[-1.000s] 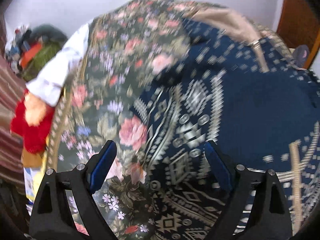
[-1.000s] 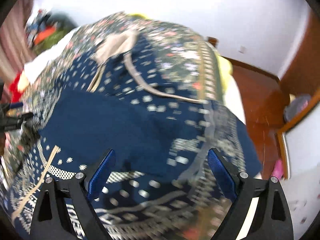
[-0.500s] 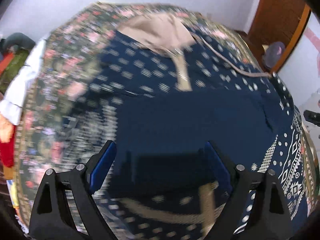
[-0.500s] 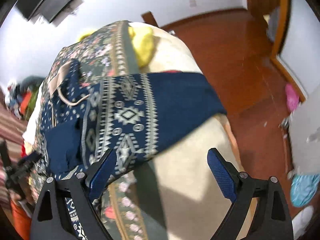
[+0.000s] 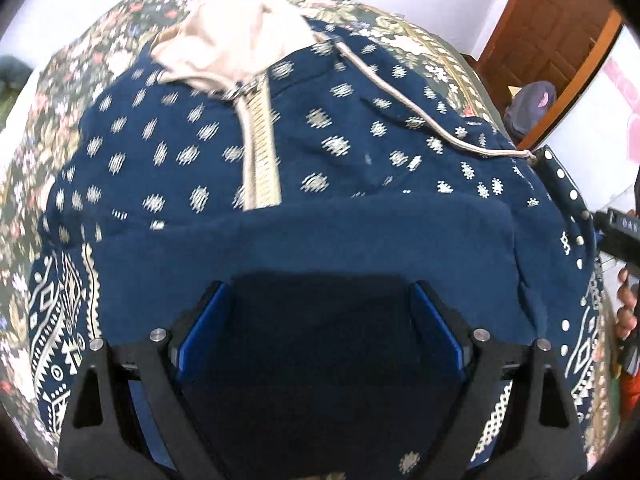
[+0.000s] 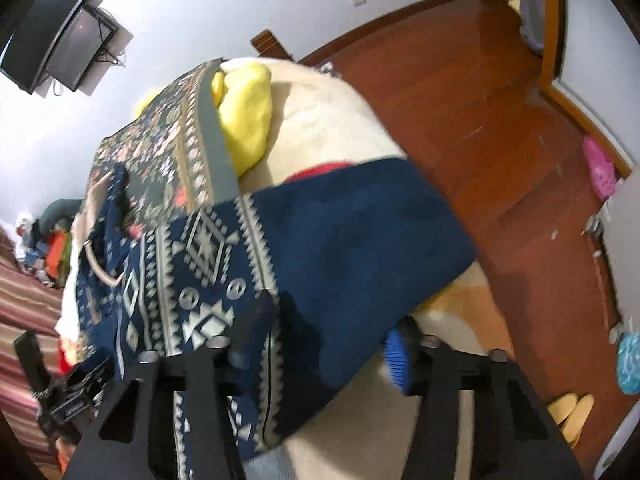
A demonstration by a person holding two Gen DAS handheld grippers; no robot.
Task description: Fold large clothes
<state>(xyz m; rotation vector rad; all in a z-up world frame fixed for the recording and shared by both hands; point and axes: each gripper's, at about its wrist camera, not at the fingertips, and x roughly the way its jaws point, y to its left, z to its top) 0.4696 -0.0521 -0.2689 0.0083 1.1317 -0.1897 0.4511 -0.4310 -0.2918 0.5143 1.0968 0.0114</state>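
Observation:
A navy hoodie (image 5: 340,152) with pale patterns, a beige hood (image 5: 236,44) and a drawstring lies spread on the floral bedcover (image 5: 60,92). My left gripper (image 5: 320,292) is open just above the plain navy fold across the hoodie's middle, gripping nothing. At the bed's side, the patterned sleeve (image 6: 320,240) hangs over the edge. My right gripper (image 6: 326,332) is closing around it. Cloth lies between the jaws and drapes over the left finger; the blue right pad (image 6: 396,360) still shows beside the cloth. The right gripper's body and a hand (image 5: 628,308) show at the left wrist view's right edge.
A cream blanket (image 6: 332,120) and a yellow cushion (image 6: 244,120) lie on the bed past the floral cover. Wooden floor (image 6: 480,100) with pink slippers (image 6: 598,168) runs beside the bed. A screen (image 6: 52,32) hangs on the wall. A wooden door (image 5: 548,40) stands at the far right.
The left gripper swept from the floral cover to over the hoodie's middle, staying open. The right gripper rolled, went to the sleeve at the bed's edge, and its jaws narrowed around the cloth.

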